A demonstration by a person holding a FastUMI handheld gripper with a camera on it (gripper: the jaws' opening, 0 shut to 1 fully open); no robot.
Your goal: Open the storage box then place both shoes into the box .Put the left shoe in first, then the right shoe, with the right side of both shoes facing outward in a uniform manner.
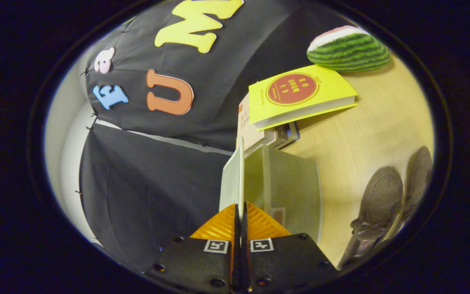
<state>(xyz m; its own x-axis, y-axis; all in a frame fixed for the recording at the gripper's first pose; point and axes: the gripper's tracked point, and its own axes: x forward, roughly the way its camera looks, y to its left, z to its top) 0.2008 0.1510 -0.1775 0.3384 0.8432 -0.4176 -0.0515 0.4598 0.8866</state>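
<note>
My gripper (241, 209) is shut on the thin edge of the pale green lid (231, 179) of the storage box (290, 185). The lid stands raised away from the box body, and a gap into the box shows just ahead of the fingers. The box rests on the wooden table (373, 130). Two grey-brown shoes lie side by side on the table beside the box, off to the fingers' right: one shoe (382, 200) closer to the box and the other shoe (417, 179) past it. Their toes point away from me.
Just beyond the box a yellow book (300, 96) lies on a stack of other books (259, 134). A watermelon-shaped plush (347, 49) sits farther off on the table. The booth's black cloth wall (157, 183) hangs close on the other side of the box.
</note>
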